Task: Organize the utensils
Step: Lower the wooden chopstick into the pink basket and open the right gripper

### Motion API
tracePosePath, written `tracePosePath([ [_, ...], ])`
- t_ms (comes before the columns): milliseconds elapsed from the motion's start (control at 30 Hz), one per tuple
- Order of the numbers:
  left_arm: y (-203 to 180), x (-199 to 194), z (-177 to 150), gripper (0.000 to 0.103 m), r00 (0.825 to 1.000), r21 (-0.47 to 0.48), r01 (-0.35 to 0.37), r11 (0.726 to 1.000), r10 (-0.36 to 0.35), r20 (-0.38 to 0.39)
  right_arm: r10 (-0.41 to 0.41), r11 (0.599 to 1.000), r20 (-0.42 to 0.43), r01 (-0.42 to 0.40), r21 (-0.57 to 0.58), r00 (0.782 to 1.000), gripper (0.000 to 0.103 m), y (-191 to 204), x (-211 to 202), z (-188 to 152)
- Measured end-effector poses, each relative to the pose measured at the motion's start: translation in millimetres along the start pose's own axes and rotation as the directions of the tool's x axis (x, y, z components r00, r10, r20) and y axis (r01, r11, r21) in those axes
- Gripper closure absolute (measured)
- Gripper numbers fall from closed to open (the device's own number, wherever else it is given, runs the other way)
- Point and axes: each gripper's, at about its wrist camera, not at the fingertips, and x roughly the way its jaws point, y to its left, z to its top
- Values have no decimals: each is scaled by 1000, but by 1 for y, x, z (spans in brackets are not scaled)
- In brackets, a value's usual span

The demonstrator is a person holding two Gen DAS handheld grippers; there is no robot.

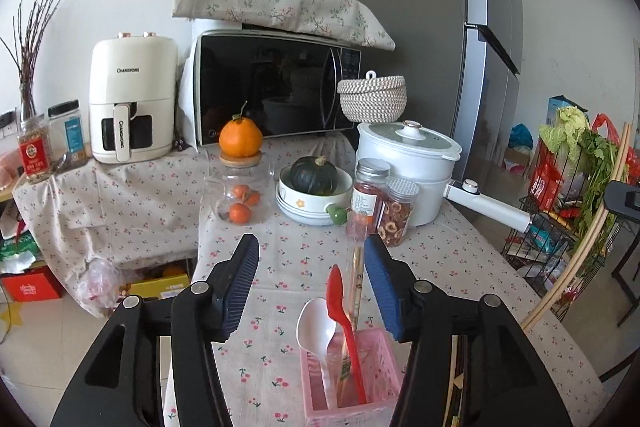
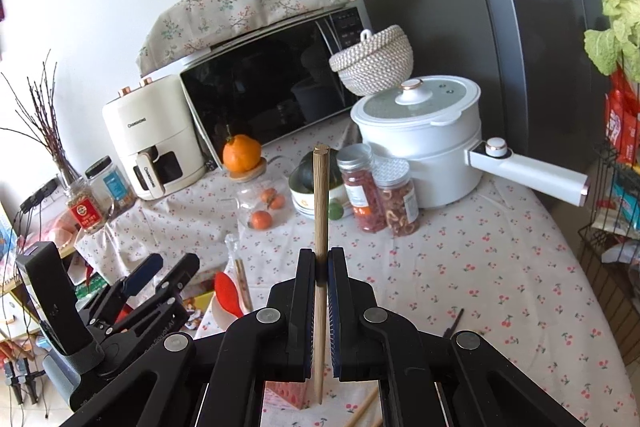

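A pink slotted holder (image 1: 352,379) stands on the cherry-print tablecloth. It holds a white spoon (image 1: 316,327), a red spoon (image 1: 340,307) and wrapped chopsticks (image 1: 356,279). My left gripper (image 1: 312,251) is open just above and behind the holder, empty. My right gripper (image 2: 322,259) is shut on a pair of wooden chopsticks (image 2: 320,203) held upright; their lower tips hang over a corner of the pink holder (image 2: 288,395). The left gripper also shows in the right wrist view (image 2: 160,271), with the red spoon (image 2: 228,293) beside it.
A dark utensil (image 2: 454,323) and a wooden stick (image 2: 364,409) lie on the cloth (image 2: 500,267) near my right gripper. Behind stand two jars (image 1: 384,203), a white pot (image 1: 412,163), a bowl with a squash (image 1: 312,187), a glass jar of oranges (image 1: 240,191), a microwave (image 1: 272,87).
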Motion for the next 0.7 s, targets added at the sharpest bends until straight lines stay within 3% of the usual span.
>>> tracePosePath([
  [167,12,-15,-8,36,989,-3,7,1000,-7,-144,42,999,43,-42,-11,998,99,15,-5,6],
  [367,46,-24,-25,30,957,-110,27,994,-57,-284,75,997,54,-74,-25,996,99,38,9,7],
  [533,65,-24,-35,28,938,-155,20,988,-72,-340,86,995,24,-85,-46,996,99,58,32,0],
  [700,71,-22,-36,27,929,-165,27,986,-86,-361,47,995,-20,-49,-92,999,98,75,57,-9],
])
